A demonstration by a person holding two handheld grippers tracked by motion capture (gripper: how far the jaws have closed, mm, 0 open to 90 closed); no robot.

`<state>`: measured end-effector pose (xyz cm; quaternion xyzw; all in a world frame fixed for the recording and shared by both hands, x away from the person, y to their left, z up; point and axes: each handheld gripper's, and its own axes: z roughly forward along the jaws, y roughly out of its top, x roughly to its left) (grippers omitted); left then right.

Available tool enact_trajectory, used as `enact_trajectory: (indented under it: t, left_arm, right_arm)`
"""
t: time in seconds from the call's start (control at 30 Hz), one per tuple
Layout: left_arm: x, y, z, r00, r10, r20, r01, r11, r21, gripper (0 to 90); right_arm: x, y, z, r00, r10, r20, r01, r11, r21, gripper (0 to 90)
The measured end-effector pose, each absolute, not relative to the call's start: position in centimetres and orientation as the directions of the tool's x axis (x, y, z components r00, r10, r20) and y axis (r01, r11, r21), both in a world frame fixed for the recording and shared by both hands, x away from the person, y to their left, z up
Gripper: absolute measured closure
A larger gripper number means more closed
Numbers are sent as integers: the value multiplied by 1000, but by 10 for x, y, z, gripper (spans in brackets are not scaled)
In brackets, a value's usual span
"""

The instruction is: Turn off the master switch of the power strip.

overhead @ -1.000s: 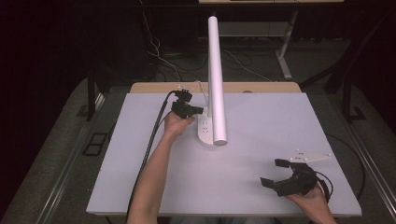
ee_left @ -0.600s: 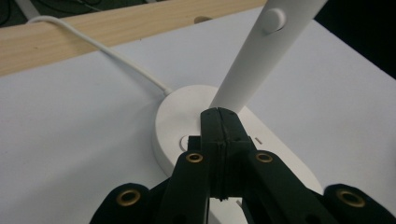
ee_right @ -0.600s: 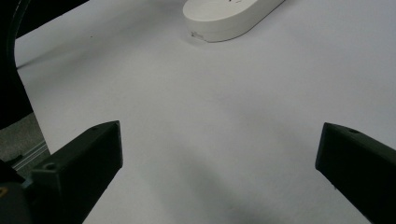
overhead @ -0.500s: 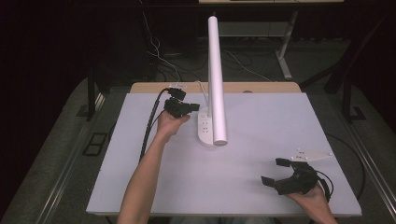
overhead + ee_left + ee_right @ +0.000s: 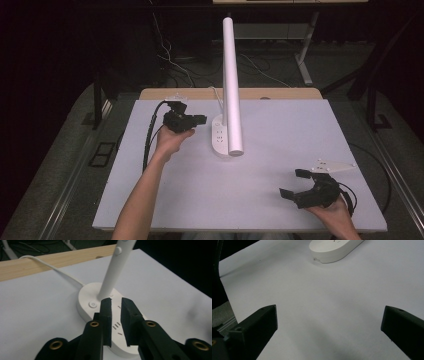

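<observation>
White plastic desk lamp (image 5: 227, 135) stands at the far middle of the pale grey table top (image 5: 280, 145) — oval base flat on the surface, long straight tube arm (image 5: 231, 80) rising from the base's far end and leaning toward the camera in the high view. Its white cord (image 5: 50, 266) runs off the far end of the base toward the light wooden edge strip (image 5: 50, 261) at the table's far side. The base shows a small round button (image 5: 92, 304) next to the foot of the arm, plus a few small marks along its top.

Left gripper (image 5: 200, 120), black, sits just left of the lamp base, held from below by the left hand (image 5: 172, 141), cable trailing back along the forearm. In the left gripper view (image 5: 115, 305) the jaws point at the base near the foot of the arm; they have just been opening and stand a narrow gap apart, nothing between them, not touching the lamp.

Right gripper (image 5: 293, 182), black, rests at the near right of the table in the right hand (image 5: 334, 210), well apart from the lamp. Its jaws are spread wide — released, nothing between them. In the right gripper view the near end of the lamp base (image 5: 334, 250) lies far ahead, bare table between.
</observation>
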<state>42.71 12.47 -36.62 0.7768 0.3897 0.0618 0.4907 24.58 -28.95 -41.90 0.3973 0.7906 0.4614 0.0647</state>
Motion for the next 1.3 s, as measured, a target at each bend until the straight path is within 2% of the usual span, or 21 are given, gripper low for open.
enact_trajectory:
  t: [0.13,0.17,0.2,0.33,0.37,0.4,0.57,0.83,1.3]
  left_arm:
    - [413,130,-362,714,636,-294,517,-195,833,712]
    - [410,131,-361,719,631,-293,512,-194,837,636]
    - [406,132,-360,722,627,-292,510,-197,837,636]
    - [394,137,-353,739,614,-275,496,-221,839,498]
    - [392,139,-352,740,613,-277,496,-218,841,423]
    - [388,140,-350,740,614,-275,495,-219,841,423]
    - [371,144,-347,749,608,-263,483,-230,845,222]
    - [347,142,-356,766,589,-256,498,-295,815,3]
    - [306,161,-388,756,595,-274,500,-255,827,0]
  right_arm:
    - [246,-289,-419,-677,688,262,567,259,782,0]
    - [246,-289,-419,-677,688,262,567,260,782,0]
    - [246,-289,-419,-677,688,262,567,260,782,0]
    - [246,-289,-419,-678,687,261,566,261,782,0]
    - [246,-288,-419,-678,687,261,566,262,782,0]
    - [245,-288,-419,-680,686,260,564,263,783,0]
    - [245,-288,-419,-680,685,260,565,263,782,0]
    - [245,-287,-418,-681,685,260,563,262,784,0]
    - [244,-288,-418,-681,686,255,557,260,789,0]
